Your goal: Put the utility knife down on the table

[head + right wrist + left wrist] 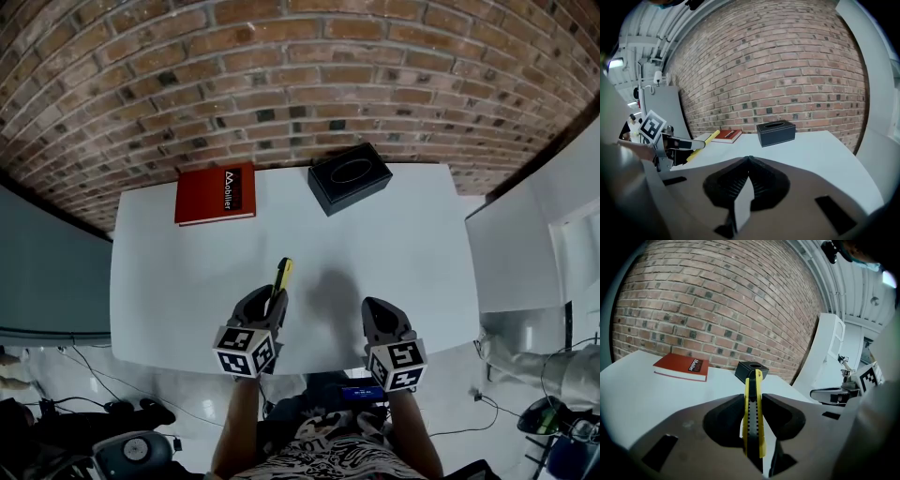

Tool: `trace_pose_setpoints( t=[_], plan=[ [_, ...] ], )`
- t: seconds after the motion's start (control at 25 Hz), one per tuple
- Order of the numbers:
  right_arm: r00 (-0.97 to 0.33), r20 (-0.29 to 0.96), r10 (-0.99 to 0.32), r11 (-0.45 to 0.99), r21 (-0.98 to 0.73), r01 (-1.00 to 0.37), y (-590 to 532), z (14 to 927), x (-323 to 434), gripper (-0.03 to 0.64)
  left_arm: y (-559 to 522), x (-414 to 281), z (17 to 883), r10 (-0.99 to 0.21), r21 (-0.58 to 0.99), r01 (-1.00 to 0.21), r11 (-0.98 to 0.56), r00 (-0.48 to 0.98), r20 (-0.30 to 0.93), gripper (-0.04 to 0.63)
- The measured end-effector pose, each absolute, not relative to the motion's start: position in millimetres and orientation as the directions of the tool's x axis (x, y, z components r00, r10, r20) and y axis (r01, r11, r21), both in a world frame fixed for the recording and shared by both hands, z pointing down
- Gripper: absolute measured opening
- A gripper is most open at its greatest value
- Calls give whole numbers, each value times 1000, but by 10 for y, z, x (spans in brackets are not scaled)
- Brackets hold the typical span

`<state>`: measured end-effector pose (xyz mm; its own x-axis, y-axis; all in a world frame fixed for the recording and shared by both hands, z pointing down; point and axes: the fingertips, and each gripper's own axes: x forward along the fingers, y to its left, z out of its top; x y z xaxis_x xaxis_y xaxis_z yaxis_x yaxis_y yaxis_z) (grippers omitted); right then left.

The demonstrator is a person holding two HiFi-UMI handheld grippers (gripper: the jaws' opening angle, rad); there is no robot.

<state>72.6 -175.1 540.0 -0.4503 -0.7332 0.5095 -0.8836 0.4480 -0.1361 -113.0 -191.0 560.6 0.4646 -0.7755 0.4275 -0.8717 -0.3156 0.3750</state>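
A yellow and black utility knife (753, 414) stands on edge between the jaws of my left gripper (753, 401), which is shut on it. In the head view the knife (281, 275) pokes forward out of the left gripper (272, 300) over the near middle of the white table (403, 244). From the right gripper view, the knife (701, 143) appears to hang a little above the tabletop. My right gripper (373, 306) hovers to the right at the table's front edge. Its jaws (748, 160) are shut with nothing in them.
A red book (215, 194) lies at the back left of the table and a black tissue box (349, 176) stands at the back middle. A brick wall runs behind the table. A white cabinet (525, 244) stands to the right. Cables lie on the floor.
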Motion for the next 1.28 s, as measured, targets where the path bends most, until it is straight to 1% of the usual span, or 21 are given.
trace_pose_setpoints(
  t=[0.44,0.84,1.12,1.28],
  plan=[
    [-436,565,-701,448,-127,-885,-1866,5642,733,0,-1980,-1048,6045,-716,353,-877,-327,473,513,121],
    [-450,593,-668,465,-141,-874,-2012,5771,656,0,-2033,-977,6366,-662,313,-880,-356,475,580,121],
    [-430,642,-634,480,-109,-871,-2081,6029,681,0,-2055,-974,6588,-624,266,-891,-369,450,639,121],
    [-434,644,-631,481,-115,-869,-2186,6107,683,0,-2113,-964,6703,-610,233,-892,-387,437,661,121]
  ],
)
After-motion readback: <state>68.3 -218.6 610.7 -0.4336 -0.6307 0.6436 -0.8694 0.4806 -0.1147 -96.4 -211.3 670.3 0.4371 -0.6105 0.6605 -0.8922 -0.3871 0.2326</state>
